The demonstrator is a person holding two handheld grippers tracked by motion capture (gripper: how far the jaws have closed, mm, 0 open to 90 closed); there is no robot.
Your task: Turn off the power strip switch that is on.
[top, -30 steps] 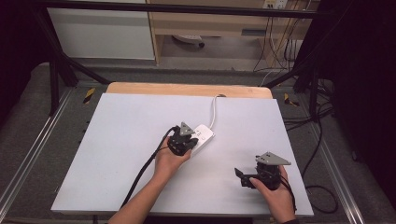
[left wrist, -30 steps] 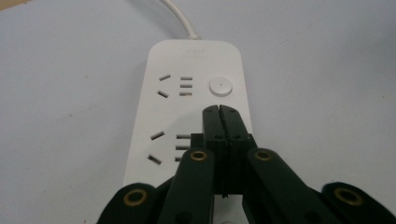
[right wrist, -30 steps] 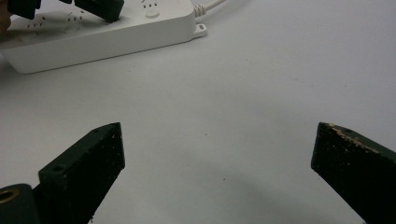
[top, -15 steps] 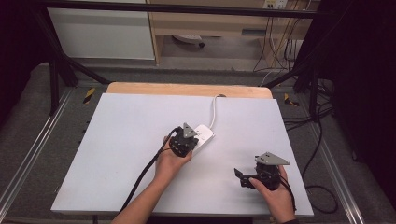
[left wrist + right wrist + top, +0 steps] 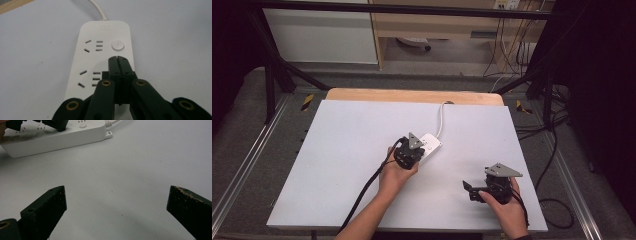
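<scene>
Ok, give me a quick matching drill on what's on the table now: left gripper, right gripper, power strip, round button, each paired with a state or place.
Things:
1. left gripper
2. right gripper
3. power strip
4. round button

States or places:
A. jaws wide apart over bare table
B. white, lying flat, cord leading away
C. jaws shut, tips just short of the button
D. on the strip's top, beside the far sockets

Pairs: 1-C, 2-A, 3-B, 4-D

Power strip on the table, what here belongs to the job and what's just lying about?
In the job:
- white power strip
- its round button
- left tool, shut, tips near the button

Lying about:
- right tool, open over the bare table
- floor cables
</scene>
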